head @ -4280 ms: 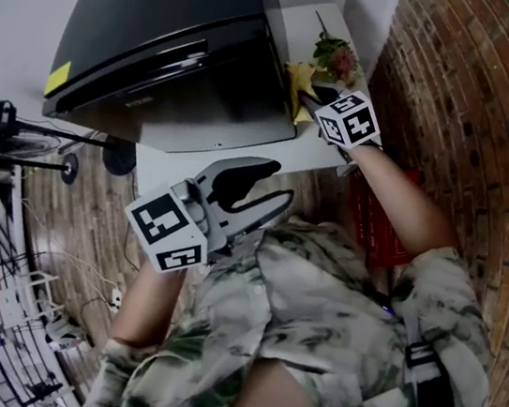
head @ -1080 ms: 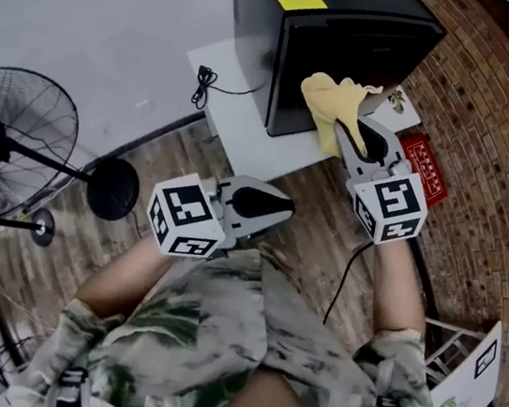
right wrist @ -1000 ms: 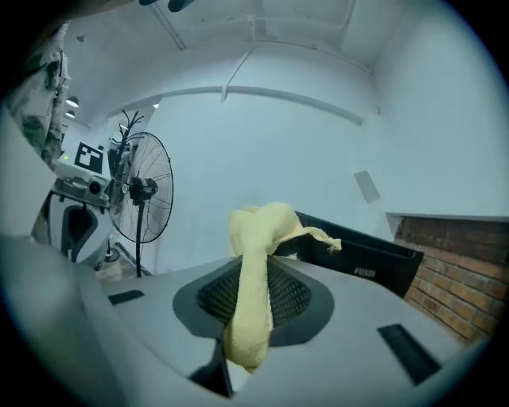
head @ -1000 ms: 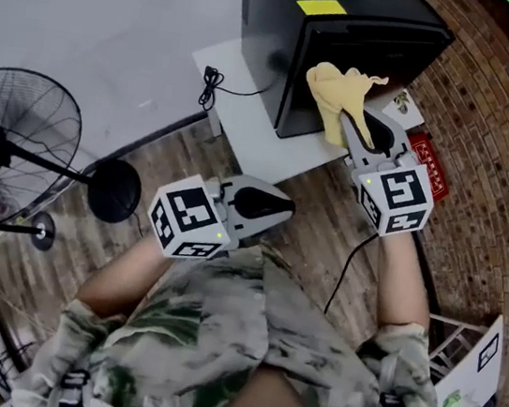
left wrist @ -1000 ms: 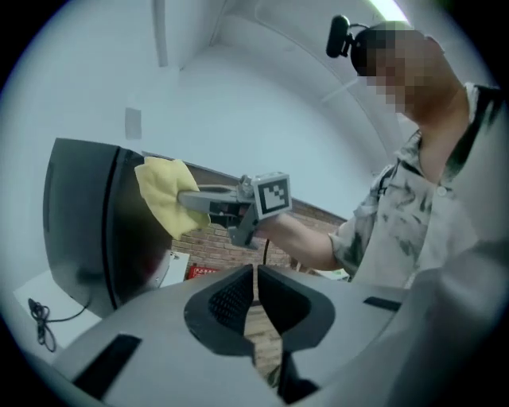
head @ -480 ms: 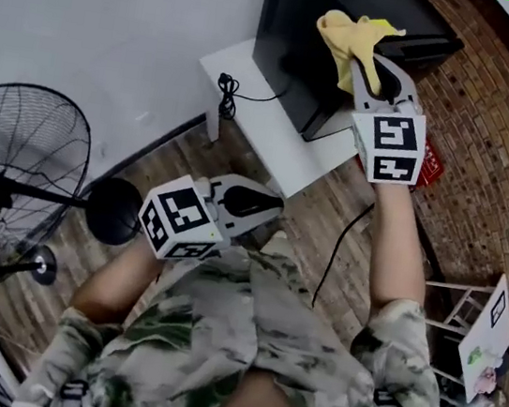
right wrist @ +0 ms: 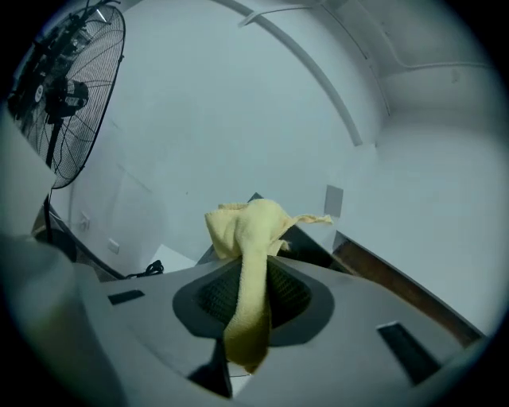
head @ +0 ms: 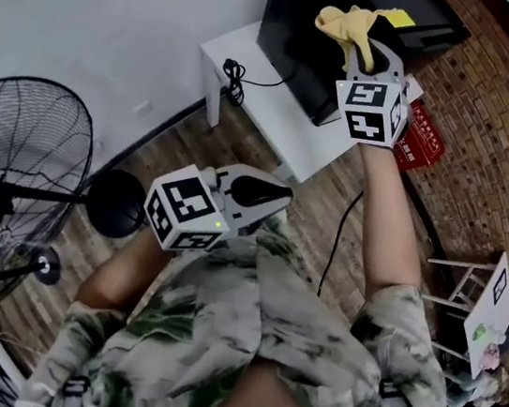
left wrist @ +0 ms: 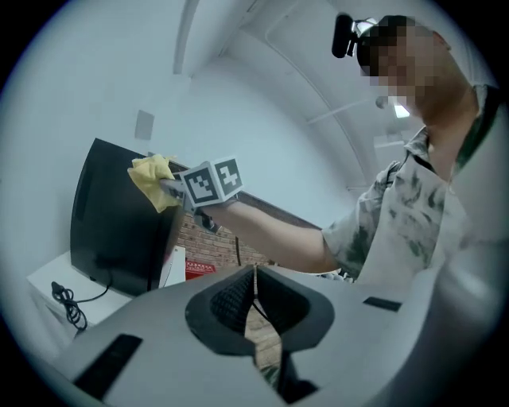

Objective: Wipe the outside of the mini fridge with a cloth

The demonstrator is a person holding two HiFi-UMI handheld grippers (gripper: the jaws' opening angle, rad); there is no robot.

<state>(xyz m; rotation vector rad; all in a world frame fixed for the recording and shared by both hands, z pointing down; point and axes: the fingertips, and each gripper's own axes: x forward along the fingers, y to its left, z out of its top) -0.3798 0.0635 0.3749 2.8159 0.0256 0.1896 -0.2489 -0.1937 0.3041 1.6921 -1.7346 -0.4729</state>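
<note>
Both closed: right claw (head: 358, 47) on cloth (head: 344, 19) at fridge (head: 295, 24), left claw (head: 284, 196) empty; sticker (head: 402, 18) seemingly blank.

Yellow cloth (head: 343, 23); black mini fridge (head: 300, 25); shirt (head: 244, 338) seemingly green-marbled.

The cloth (right wrist: 248, 238) is nubbly yellow terry, and my right claw (right wrist: 250, 290) is matt grey plastic with ribbed pads. The fridge (head: 295, 24) is smooth, faintly glossy black. The counter (head: 269, 105) is matt white, the floor (head: 329, 209) wood planks, the wall (head: 501, 140) rough brick.
</note>
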